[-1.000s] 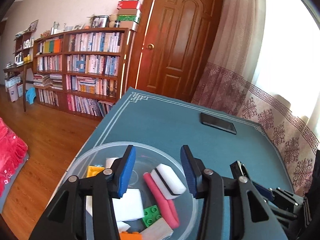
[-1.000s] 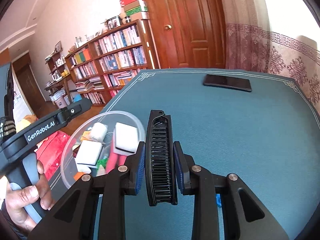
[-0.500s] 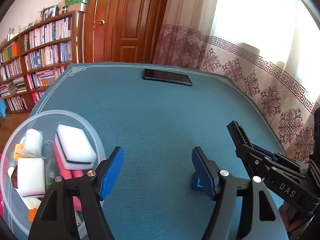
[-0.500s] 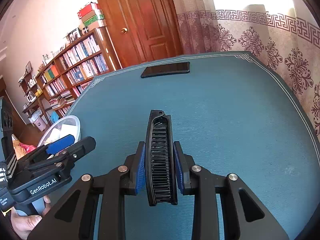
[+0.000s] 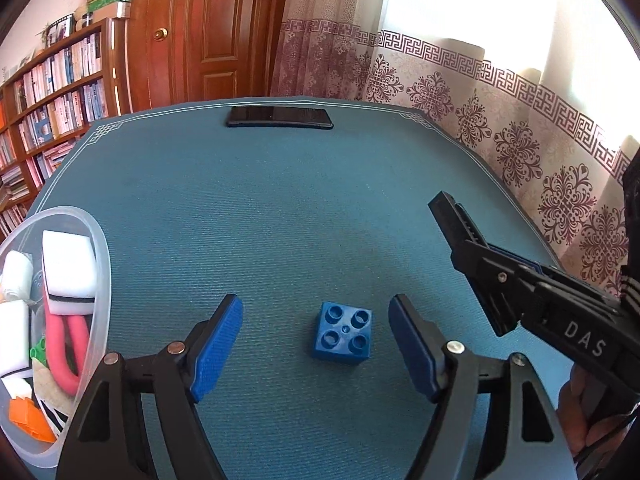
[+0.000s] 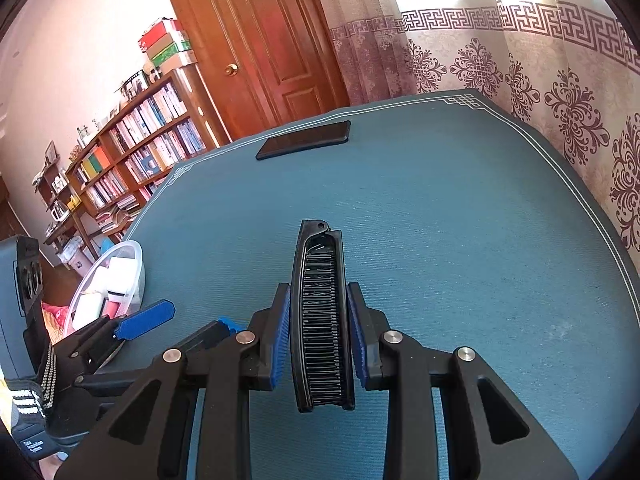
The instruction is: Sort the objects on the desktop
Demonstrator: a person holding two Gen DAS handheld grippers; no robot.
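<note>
One small blue plastic building brick [image 5: 341,335] with four round studs lay alone on the teal mat, directly between the spread fingers of my left gripper [image 5: 316,344]. Neither blue pad touched it; the jaws stood wide apart, released. Right of the brick I held my right gripper [image 6: 318,334], clenched on one black folding comb [image 6: 322,320], which stood on edge between the pads with its hinged tip pointing away from me. In the left wrist view that same gripper came in from the right of the brick, and part of a hand [image 5: 592,412] showed under it.

Left of the brick sat one clear round plastic tub [image 5: 100,280] at the mat's edge. Inside it I counted one white sponge with a black band [image 5: 70,276], one pink looped piece [image 5: 66,344], one orange block [image 5: 28,420], one green block [image 5: 38,354], and several white foam pieces I could not count surely. Far beyond the brick, one black smartphone [image 5: 279,117] lay flat near the mat's far edge.

The surface was a teal ribbed table mat [image 5: 280,208] with a thin white border line. Beyond the phone stood a brown panelled wooden door [image 5: 216,32]; left of it a wooden bookshelf [image 5: 52,92] packed with books, with boxes stacked on top; right of it a patterned curtain [image 5: 480,108] against a bright window. Nothing stood between the open pads and the brick.
</note>
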